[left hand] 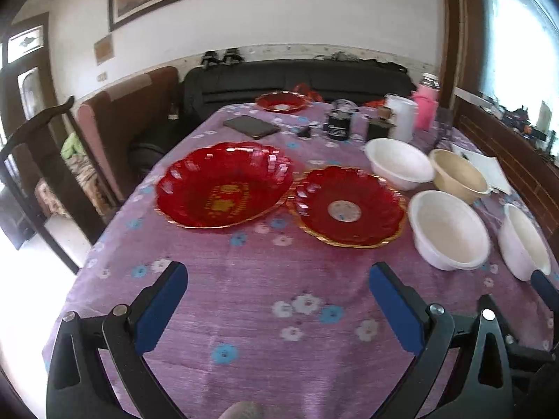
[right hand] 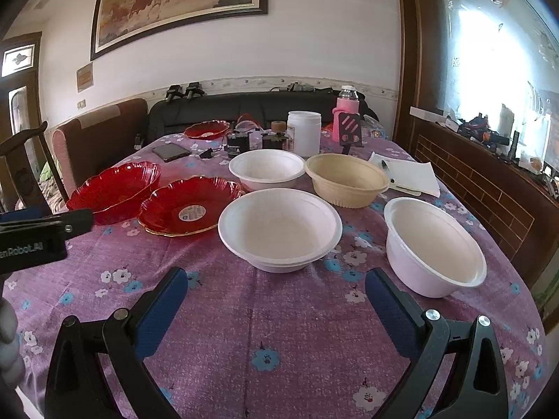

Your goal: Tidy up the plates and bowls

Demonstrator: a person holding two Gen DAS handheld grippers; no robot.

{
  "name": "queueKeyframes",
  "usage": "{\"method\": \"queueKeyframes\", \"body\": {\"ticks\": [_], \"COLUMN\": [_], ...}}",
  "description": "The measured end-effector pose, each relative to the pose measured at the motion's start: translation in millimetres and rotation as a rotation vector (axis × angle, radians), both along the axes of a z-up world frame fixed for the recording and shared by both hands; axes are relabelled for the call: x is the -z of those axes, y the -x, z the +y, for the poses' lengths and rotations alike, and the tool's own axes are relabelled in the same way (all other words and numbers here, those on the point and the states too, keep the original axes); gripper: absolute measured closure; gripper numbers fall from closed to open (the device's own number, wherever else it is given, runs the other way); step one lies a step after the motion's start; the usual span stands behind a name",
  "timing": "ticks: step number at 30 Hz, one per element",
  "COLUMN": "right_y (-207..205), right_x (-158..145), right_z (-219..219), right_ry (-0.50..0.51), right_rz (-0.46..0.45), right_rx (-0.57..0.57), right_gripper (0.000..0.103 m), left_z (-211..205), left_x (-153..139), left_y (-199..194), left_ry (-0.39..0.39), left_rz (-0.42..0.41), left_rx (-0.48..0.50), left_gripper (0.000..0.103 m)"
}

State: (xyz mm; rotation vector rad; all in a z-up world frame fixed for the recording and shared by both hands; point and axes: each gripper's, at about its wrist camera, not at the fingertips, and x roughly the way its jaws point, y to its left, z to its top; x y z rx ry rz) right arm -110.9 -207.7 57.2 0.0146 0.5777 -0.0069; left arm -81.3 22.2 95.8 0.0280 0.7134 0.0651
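Note:
Two red plastic plates lie side by side on the purple flowered tablecloth: a larger one (left hand: 223, 185) (right hand: 113, 190) at left and a smaller gold-rimmed one (left hand: 349, 207) (right hand: 188, 204). A third red plate (left hand: 281, 102) (right hand: 206, 129) sits at the far end. Three white bowls (left hand: 449, 228) (left hand: 398, 162) (left hand: 524, 241) and a beige bowl (left hand: 459, 174) stand at right; in the right wrist view they are the near white bowl (right hand: 279, 228), the far white bowl (right hand: 267, 169), the right white bowl (right hand: 433, 246) and the beige bowl (right hand: 346, 179). My left gripper (left hand: 277, 277) and right gripper (right hand: 276, 281) are both open and empty above the near cloth.
A phone (left hand: 251, 126), dark jars (left hand: 337, 124), a white tub (right hand: 304, 132), a pink bottle (right hand: 344, 117) and papers with a pen (right hand: 408, 174) crowd the far end. A chair (left hand: 45, 160) stands left; a wooden sill (right hand: 489, 174) runs right.

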Motion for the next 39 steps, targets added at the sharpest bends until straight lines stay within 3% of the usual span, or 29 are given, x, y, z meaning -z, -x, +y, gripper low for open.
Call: {"method": "queueKeyframes", "body": {"ticks": [6, 10, 13, 17, 20, 24, 27, 29, 31, 35, 39], "right_y": [-5, -9, -19, -36, -55, -92, -114, -121, -120, -114, -122], "right_x": [-4, -14, -18, -22, -30, -43, -47, -46, -41, -24, -13], "right_z": [14, 12, 3, -3, 2, 24, 47, 56, 59, 63, 83], "right_ry": [0.011, 0.011, -0.006, -0.049, -0.087, -0.163, -0.229, -0.248, -0.268, -0.296, -0.461], "right_rz": [-0.001, -0.015, -0.004, 0.02, 0.045, 0.118, 0.165, 0.178, 0.184, 0.234, 0.317], "right_rx": [-0.035, -0.036, -0.019, -0.014, -0.057, -0.162, -0.248, -0.239, -0.239, -0.256, -0.364], "right_gripper": [0.001, 0.001, 0.001, 0.001, 0.001, 0.001, 0.0, 0.0, 0.0, 0.0, 0.0], "left_z": [23, 51, 72, 92, 89, 106, 121, 126, 123, 123, 150], "left_x": [-3, 15, 20, 28, 24, 12, -7, -19, -19, -2, -15], "left_y": [-4, -17, -9, 0, 9, -3, -31, -58, -96, -148, -119], "left_ry": [-0.01, 0.062, 0.101, 0.319, 0.314, 0.389, 0.337, 0.289, 0.228, 0.138, 0.267], "left_rz": [-0.007, 0.173, 0.194, 0.271, 0.233, 0.174, 0.143, 0.116, 0.156, 0.332, 0.225], "left_rx": [-0.052, -0.004, -0.022, 0.039, 0.059, 0.015, -0.049, -0.079, -0.09, -0.11, -0.112], "left_gripper": [0.0, 0.0, 0.001, 0.001, 0.001, 0.001, 0.001, 0.001, 0.001, 0.002, 0.003]}}
